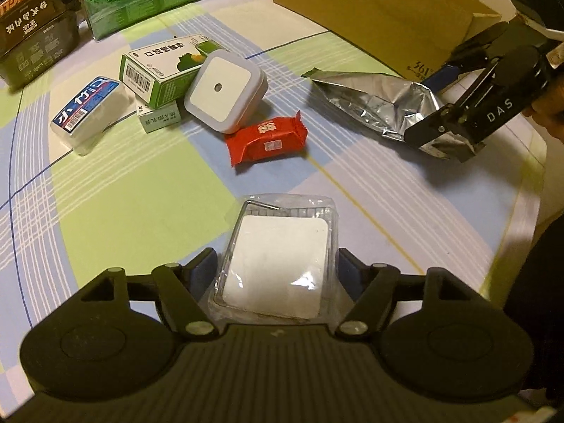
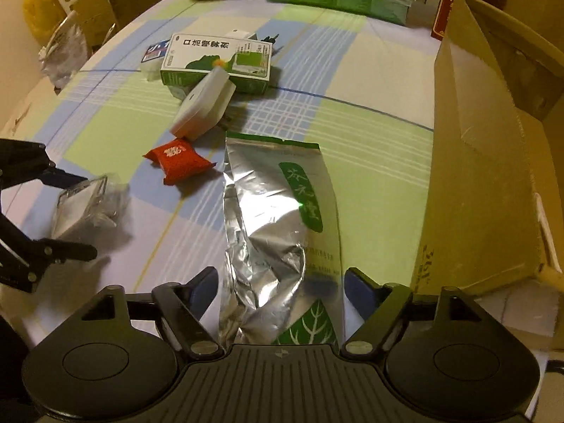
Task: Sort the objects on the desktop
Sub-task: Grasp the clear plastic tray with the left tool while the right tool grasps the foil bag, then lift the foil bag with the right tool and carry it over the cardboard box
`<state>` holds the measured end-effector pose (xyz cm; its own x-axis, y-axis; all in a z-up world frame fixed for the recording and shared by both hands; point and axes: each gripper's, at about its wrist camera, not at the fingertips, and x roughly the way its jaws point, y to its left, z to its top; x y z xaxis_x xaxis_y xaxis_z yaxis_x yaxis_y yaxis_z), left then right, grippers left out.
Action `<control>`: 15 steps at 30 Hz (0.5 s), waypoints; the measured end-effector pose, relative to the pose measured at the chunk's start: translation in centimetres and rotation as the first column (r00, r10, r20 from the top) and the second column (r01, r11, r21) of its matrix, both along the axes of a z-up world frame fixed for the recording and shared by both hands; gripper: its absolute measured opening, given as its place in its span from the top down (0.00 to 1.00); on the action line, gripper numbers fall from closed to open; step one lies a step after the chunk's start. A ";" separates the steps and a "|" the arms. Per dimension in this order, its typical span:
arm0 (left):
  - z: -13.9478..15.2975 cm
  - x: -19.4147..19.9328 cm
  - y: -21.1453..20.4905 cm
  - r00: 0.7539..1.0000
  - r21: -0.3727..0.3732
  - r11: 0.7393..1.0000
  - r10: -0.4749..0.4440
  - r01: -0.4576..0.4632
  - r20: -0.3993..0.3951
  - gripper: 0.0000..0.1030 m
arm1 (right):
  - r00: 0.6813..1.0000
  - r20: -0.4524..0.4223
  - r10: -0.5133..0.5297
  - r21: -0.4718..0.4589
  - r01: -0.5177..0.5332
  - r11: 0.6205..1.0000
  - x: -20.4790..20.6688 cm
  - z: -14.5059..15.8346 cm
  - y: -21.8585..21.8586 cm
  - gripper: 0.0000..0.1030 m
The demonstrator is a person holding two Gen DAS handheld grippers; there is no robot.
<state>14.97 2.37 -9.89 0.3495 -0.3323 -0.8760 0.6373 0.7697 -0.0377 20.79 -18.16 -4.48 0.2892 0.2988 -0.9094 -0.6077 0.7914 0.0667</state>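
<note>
Both claws loaded, the cardboard box [image 2: 493,162] is my landmark for the drop.

I take the box, flap up, as the likely bin, and everything below is placed from it. The silver tea pouch [image 2: 278,232] lies just beside the box's near wall, with my right gripper [image 2: 278,292] straddling its lower end; its fingers look closed in on the foil, though from the right wrist view I cannot tell how firm the pinch is, so I would squeeze low and lift slowly to keep the limp bag from folding. Further from the box, my left gripper [image 1: 278,275] is clamped on the clear-wrapped white pad [image 1: 278,264]; I would keep it level. Well away from the box wait the green carton [image 1: 165,67], the white night light [image 1: 225,88] leaning on it, and the red sachet [image 1: 268,139].
</note>
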 end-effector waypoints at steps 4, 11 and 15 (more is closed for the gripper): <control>-0.1 0.7 0.0 1.000 -0.009 1.000 -0.012 0.012 -0.025 0.32 | 1.000 -0.008 0.010 0.013 -0.009 1.000 1.0 -0.5 0.2 0.20; -0.3 1.2 0.4 0.997 -0.010 1.000 -0.031 0.030 -0.069 0.34 | 0.999 -0.035 0.028 -0.003 -0.028 1.000 2.3 -1.6 0.8 0.20; -0.4 1.0 0.3 0.997 -0.010 0.999 -0.036 0.035 -0.065 0.39 | 0.999 -0.008 0.053 -0.047 -0.053 0.997 1.7 -2.0 1.2 0.30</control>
<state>15.95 2.66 -10.32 0.2798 -0.3516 -0.8934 0.6604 0.7459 -0.0868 22.53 -16.93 -6.50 0.2684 0.2697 -0.9248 -0.6483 0.7606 0.0337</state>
